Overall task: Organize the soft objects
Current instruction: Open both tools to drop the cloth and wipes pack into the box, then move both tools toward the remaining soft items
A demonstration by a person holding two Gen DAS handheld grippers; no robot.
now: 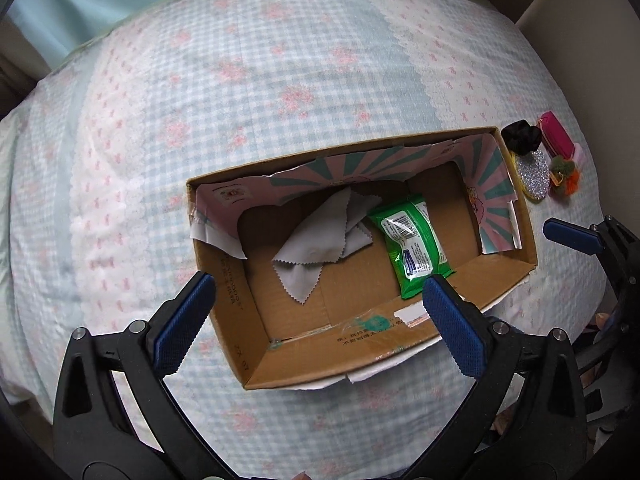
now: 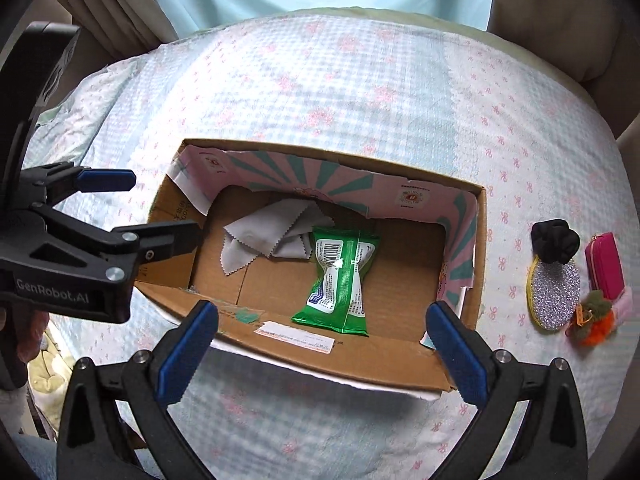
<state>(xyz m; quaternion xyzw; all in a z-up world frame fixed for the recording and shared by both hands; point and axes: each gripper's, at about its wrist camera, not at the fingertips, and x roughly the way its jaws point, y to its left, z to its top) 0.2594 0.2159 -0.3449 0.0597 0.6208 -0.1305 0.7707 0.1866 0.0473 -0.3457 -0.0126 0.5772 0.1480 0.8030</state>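
Both grippers, the left gripper (image 1: 316, 312) and right gripper (image 2: 322, 342), are hovering wide open and holding nothing over the cardboard box (image 2: 356, 356), where a gray cloth (image 2: 264, 240) and green wipes pack (image 2: 340, 280) are lying, while a black scrunchie (image 2: 555, 240) is sitting outside to the right.

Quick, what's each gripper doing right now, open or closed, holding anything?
Left gripper: open, holding nothing, over the cardboard box.
Right gripper: open, holding nothing, over the same box's near wall.
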